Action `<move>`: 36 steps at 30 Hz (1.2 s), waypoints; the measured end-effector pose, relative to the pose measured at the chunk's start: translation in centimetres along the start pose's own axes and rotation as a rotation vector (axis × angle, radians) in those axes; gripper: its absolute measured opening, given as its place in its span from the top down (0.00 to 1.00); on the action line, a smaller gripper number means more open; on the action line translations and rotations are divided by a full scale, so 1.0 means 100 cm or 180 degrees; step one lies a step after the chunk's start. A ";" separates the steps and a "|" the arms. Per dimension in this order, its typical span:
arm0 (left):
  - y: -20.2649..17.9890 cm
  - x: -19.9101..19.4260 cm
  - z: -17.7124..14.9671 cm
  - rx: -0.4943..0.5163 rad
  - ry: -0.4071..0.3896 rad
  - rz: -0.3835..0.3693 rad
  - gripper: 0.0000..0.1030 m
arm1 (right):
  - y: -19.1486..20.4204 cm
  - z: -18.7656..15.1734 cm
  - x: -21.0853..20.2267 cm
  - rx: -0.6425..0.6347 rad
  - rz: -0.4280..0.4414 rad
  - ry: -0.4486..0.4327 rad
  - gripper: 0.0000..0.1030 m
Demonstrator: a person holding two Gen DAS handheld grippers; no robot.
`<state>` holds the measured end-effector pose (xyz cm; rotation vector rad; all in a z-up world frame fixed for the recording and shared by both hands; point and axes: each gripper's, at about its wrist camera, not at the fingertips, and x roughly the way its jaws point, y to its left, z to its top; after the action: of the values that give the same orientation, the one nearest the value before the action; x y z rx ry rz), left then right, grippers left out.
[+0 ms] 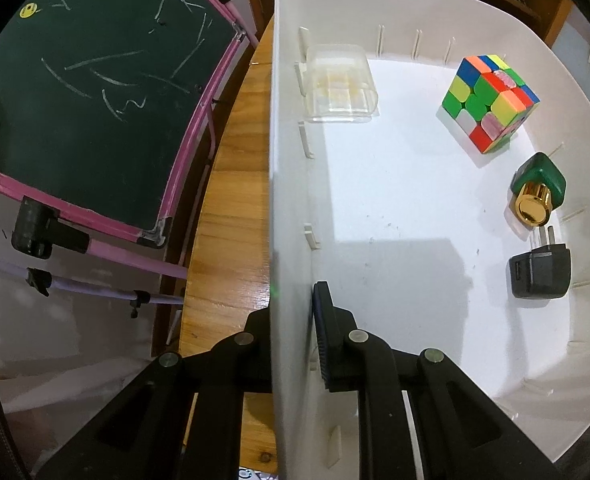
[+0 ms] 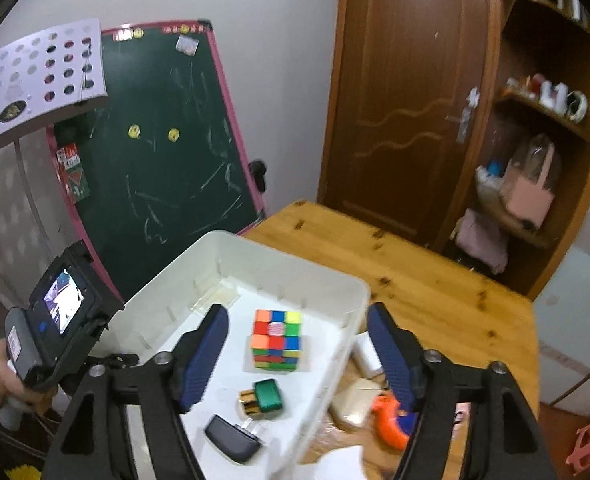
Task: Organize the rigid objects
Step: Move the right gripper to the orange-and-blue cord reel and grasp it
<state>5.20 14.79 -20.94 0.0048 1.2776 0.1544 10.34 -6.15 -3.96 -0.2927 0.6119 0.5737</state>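
Note:
A white plastic bin (image 1: pixel 291 184) (image 2: pixel 335 280) stands on a wooden table. In it lie a colourful puzzle cube (image 1: pixel 489 102) (image 2: pixel 277 338), a green bottle with a gold cap (image 1: pixel 537 190) (image 2: pixel 263 400), a black plug adapter (image 1: pixel 541 274) (image 2: pixel 233 440) and a clear plastic box (image 1: pixel 339 84). My left gripper (image 1: pixel 291 320) is shut on the bin's left wall, one finger inside, one outside. My right gripper (image 2: pixel 297 360) is open and empty above the bin's right side, over the cube.
A green chalkboard with a pink frame (image 1: pixel 95 92) (image 2: pixel 163 152) stands left of the wooden table (image 1: pixel 231 200) (image 2: pixel 435 280). An orange toy (image 2: pixel 391 420) and pale objects (image 2: pixel 359 400) lie on the table right of the bin. A brown door and shelves stand behind.

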 end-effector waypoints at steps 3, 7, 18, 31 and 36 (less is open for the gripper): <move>0.000 0.000 0.000 -0.0022 0.0010 0.0010 0.81 | -0.016 -0.003 -0.013 0.0013 -0.0089 -0.0054 0.27; 0.002 0.000 -0.001 -0.0045 0.0008 0.0002 0.81 | -0.039 -0.011 -0.023 0.0025 -0.0231 -0.0040 0.27; 0.005 0.001 -0.002 -0.0071 0.0009 -0.0018 0.81 | -0.090 -0.045 -0.001 0.0102 -0.0497 0.0314 0.27; 0.006 0.001 -0.001 -0.0101 0.0006 -0.0032 0.81 | -0.126 -0.095 0.051 0.0174 -0.0376 0.0899 0.27; 0.009 0.001 -0.001 -0.0128 0.0007 -0.0045 0.81 | -0.133 -0.110 0.066 0.0056 -0.0234 0.1063 0.27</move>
<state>5.05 15.67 -21.03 -0.0388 1.2764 0.1679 17.55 -18.73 -15.42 -0.3968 0.9239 0.4512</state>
